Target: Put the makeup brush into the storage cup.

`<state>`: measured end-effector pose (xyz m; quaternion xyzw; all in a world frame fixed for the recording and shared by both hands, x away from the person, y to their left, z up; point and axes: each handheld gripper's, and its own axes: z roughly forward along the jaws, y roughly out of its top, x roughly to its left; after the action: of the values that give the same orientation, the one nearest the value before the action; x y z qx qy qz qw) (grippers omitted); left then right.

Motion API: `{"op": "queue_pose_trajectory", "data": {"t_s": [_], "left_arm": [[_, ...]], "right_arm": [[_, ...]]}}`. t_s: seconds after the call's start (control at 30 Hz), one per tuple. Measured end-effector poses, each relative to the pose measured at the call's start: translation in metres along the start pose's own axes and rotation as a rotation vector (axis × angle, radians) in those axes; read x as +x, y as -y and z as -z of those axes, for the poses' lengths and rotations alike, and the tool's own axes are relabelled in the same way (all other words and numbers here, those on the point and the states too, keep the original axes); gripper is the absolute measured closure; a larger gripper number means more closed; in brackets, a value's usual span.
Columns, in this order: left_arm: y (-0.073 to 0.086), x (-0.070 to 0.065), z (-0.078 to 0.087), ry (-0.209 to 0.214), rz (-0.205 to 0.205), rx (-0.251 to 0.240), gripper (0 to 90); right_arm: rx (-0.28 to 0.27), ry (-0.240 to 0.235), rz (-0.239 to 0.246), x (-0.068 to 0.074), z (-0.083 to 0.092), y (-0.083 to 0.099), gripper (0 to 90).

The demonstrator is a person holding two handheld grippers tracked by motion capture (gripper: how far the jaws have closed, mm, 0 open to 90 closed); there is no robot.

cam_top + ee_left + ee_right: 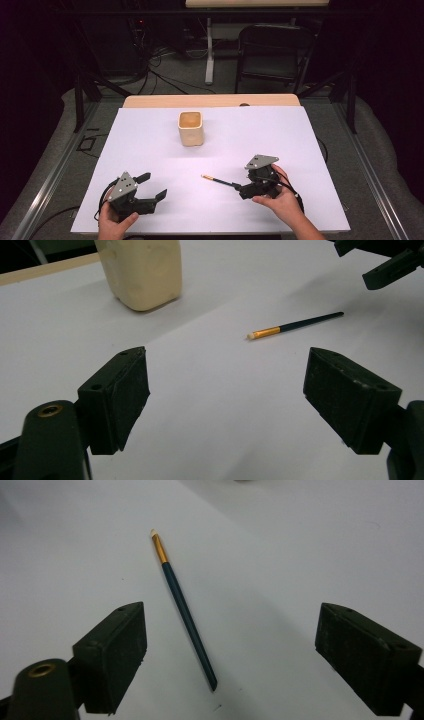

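Observation:
A thin paintbrush (220,181) (295,326) (182,605) with a dark teal handle, gold ferrule and pale tip lies flat on the white sheet (150,140). My right gripper (244,182) (230,645) is open at the handle end, and the handle lies between its wide jaws without touching either pad. The brush tip points away from it to the left. My left gripper (154,185) (227,395) stands open near the front left, with nothing between its jaws. A cream square cup (191,129) (140,270) stands upright at the middle back.
The white sheet covers a wooden table whose far edge (210,101) shows behind the cup. A black folding chair (272,55) and cables sit on the floor beyond. The right gripper (390,260) also shows at the top right of the left gripper view.

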<state>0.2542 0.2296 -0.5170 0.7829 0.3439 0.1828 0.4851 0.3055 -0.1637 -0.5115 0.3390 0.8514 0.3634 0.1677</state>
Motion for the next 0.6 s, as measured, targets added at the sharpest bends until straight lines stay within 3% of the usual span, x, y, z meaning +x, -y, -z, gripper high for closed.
{"op": "queue_pose_trajectory", "data": {"t_s": [0.6], "left_arm": [[0.0002, 0.0004, 0.0000, -0.002, -0.005, 0.006, 18.4]], "right_arm": [[0.092, -0.024, 0.035, 0.0026, -0.0095, -0.0083, 6.8]]}}
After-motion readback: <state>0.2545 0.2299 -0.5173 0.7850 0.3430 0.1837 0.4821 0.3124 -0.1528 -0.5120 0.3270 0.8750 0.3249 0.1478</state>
